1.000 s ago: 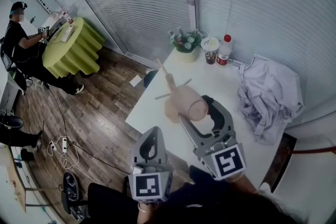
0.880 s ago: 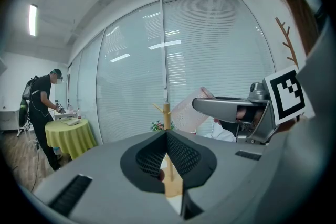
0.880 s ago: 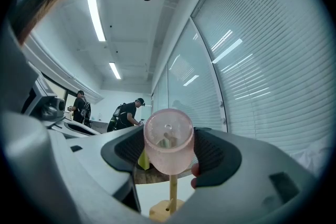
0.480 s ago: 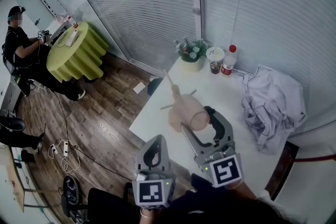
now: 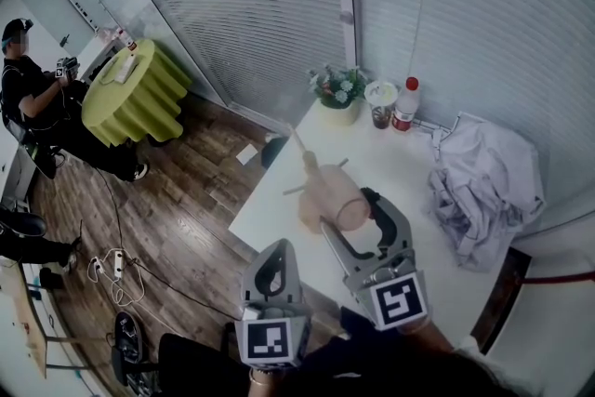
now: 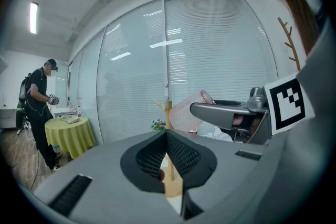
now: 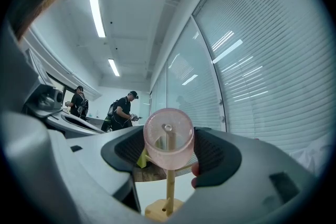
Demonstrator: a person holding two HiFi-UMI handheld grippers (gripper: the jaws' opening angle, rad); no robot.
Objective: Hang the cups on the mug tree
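Note:
A translucent pink cup [image 5: 350, 209] lies on its side between the jaws of my right gripper [image 5: 358, 217], which is shut on it. The cup's mouth faces the wooden mug tree [image 5: 311, 170] standing on the white table [image 5: 400, 163]. In the right gripper view the pink cup [image 7: 169, 139] covers the tree's upper stem, and the stem and base [image 7: 167, 206] show below it. My left gripper [image 5: 275, 248] hangs shut and empty off the table's near left edge. In the left gripper view its jaws meet [image 6: 167, 157], with the tree [image 6: 168, 110] and the cup [image 6: 184, 112] beyond.
At the table's far end stand a potted plant [image 5: 339, 93], a drink cup [image 5: 379, 102] and a red-capped bottle [image 5: 405, 105]. A crumpled white cloth [image 5: 479, 181] covers the right side. Far left, a person sits at a green-draped table [image 5: 125, 93]. Cables lie on the wooden floor [image 5: 121, 265].
The head view has shifted slightly. The right gripper still holds the pink cup beside the tree, and the left gripper stays low and shut.

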